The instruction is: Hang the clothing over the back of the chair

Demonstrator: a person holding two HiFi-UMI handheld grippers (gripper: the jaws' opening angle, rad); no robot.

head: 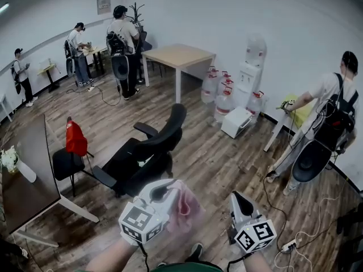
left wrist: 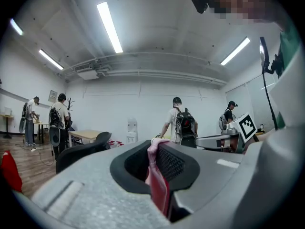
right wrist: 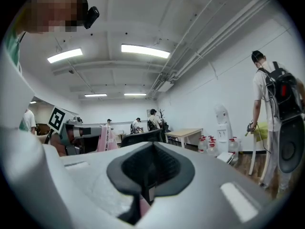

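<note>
Beyond the near right corner of the dark table (head: 31, 180), low in the head view, the left gripper (head: 164, 192) has its jaws closed on the pink clothing (head: 186, 205), which bunches up just to the right of its tip. The left gripper view confirms the hold: a fold of the fabric (left wrist: 157, 178) is pinched in the seam between the black pads (left wrist: 174, 163). The right gripper (head: 239, 200) is held beside it, apart from the cloth, with its jaws together. In its own view a pale pink sliver shows low in the seam, and I cannot tell what it is. The black office chair (head: 148, 149) stands ahead of both grippers, off the table's right edge, with its back bare and tilted away. A smaller chair (head: 67, 163) close to that same edge carries a red garment (head: 75, 139).
</note>
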